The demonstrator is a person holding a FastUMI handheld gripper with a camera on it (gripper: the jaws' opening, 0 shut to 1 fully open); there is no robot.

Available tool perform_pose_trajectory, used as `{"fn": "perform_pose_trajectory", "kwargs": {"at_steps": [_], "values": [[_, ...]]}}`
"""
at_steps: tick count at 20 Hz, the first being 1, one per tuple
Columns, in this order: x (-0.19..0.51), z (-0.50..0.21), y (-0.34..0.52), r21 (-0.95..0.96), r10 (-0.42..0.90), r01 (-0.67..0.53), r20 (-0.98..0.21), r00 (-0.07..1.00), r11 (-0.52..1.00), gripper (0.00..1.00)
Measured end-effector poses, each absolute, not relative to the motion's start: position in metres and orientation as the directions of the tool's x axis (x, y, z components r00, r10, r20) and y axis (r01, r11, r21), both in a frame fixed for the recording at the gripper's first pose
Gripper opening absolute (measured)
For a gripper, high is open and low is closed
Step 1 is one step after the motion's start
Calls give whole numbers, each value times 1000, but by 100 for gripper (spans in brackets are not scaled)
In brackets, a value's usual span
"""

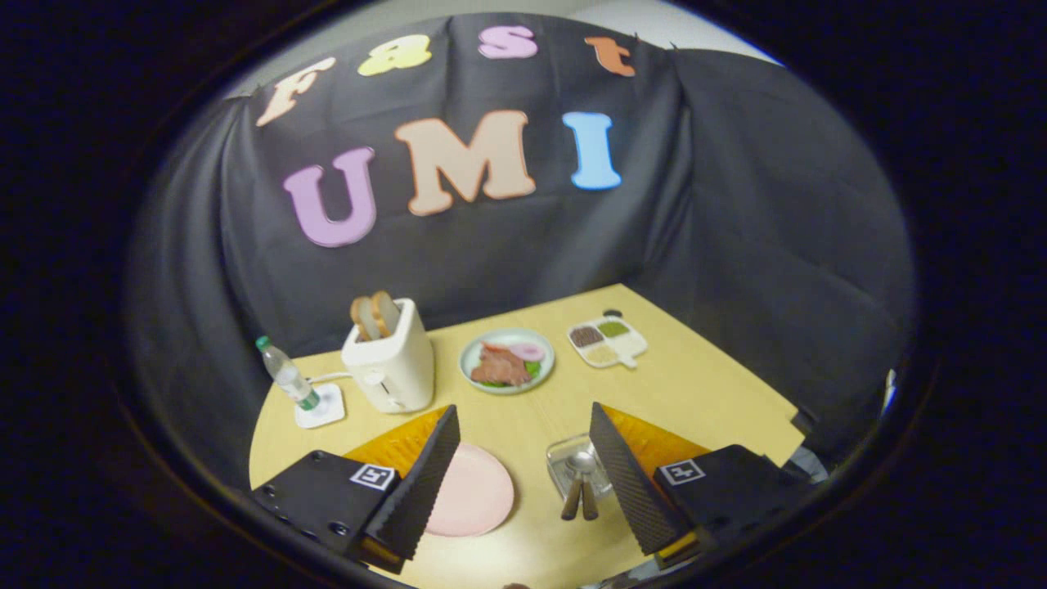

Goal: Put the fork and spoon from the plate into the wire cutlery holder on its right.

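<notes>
Your claw (523,483) hangs above the near part of the table (703,384) with its fingers spread wide apart and nothing between them. The pink plate (474,493) lies bare just inside the left finger, and the wire cutlery holder (564,462) sits to its right, partly hidden by the right finger. Two utensils already stand in the holder: the spoon (581,463) shows its bowl, and a second handle beside it is likely the fork (571,497), though its head is too small to tell. Judged from this, the task looks done, so the step in hand is a clean retreat. Keep the fingers apart and lift straight up and back, minding the right finger, which sits close to the holder and the two leaning handles; a sideways sweep could tip them out. Stay well short of the toaster (393,360), the food plate (507,361) and the bottle (286,375) farther along the table.
</notes>
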State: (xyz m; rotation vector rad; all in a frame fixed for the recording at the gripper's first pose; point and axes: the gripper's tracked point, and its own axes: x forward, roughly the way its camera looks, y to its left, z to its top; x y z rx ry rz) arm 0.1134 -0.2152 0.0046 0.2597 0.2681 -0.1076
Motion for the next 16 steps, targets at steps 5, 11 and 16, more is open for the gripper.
{"fn": "perform_pose_trajectory", "kwargs": {"at_steps": [5,11,16], "values": [[90,48,-207,179,-24,39,-89,996,983,100],[65,28,-214,177,-27,42,-87,996,983,100],[54,14,-213,175,-2,22,-110,994,984,100]]}}
